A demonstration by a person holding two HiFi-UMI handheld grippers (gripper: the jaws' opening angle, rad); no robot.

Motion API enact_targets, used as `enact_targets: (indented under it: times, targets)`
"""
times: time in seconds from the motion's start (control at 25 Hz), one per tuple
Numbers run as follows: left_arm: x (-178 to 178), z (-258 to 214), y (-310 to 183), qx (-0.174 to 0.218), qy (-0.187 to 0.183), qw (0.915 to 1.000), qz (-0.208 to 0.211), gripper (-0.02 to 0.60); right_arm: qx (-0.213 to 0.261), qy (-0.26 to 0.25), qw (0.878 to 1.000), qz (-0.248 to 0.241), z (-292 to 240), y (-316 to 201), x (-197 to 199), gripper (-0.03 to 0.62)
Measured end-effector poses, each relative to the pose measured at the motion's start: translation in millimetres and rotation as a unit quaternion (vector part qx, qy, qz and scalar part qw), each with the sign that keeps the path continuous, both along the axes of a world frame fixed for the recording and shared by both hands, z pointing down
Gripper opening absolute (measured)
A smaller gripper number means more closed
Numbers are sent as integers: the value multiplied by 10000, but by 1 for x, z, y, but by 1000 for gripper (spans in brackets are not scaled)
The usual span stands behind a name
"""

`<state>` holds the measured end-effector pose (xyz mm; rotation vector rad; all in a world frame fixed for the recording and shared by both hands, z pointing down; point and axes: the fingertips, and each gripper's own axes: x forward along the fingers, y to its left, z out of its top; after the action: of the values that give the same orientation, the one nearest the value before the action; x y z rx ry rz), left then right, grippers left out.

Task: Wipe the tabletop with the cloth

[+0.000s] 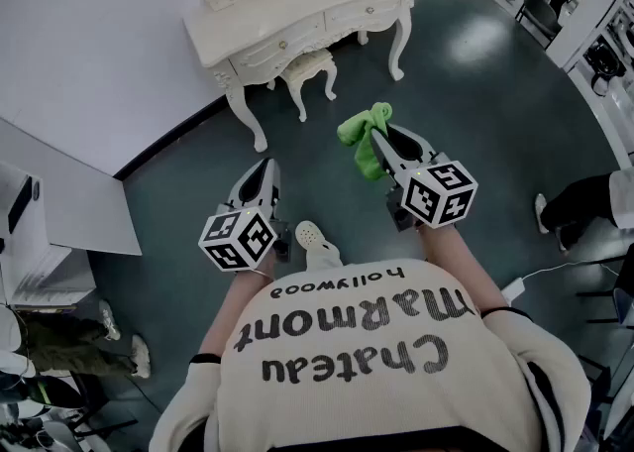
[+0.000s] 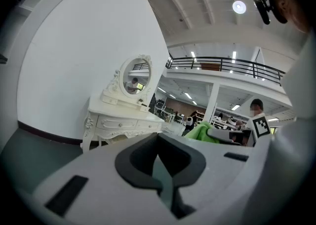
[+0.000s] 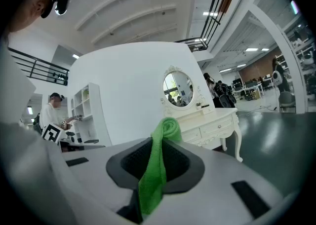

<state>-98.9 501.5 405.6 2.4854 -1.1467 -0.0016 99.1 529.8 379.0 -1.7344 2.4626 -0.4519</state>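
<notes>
Left gripper (image 1: 260, 172): jaws together, nothing between them, held over dark floor (image 1: 475, 93). Right gripper (image 1: 384, 139): jaws clenched on green cloth (image 1: 363, 129); cloth bunches out past tips. Farther: small stool (image 1: 309, 65) tucked under white dressing table (image 1: 297, 6), well apart from cloth. Table drawers closed, contents unseen. Oval mirror (image 3: 177, 88) on top.

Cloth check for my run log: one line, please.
right gripper shut on green cloth | left gripper shut, empty | dressing table ahead, untouched
</notes>
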Motion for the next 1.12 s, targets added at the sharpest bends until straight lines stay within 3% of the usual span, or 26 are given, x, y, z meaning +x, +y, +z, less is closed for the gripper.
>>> enact_targets:
  times: [0.28,0.48,0.72,1.12]
  targets:
    - [0,3,-5,25,70,9999,-80,8,-93,-29,9999,-85,11,-8,3,72]
    - [-4,8,-36,-14,226,9997,-102,8,-222,-57,9997,-93,22,-40,2,72]
    - [-10,-2,-107,-57,386,9992,-97,8,-439,-343,9984,-3,18,-117,1,72]
    - [-51,-39,-232,153,414,9986,-304,8,-277,-455,9985,-89,-16,-252,-25,72]
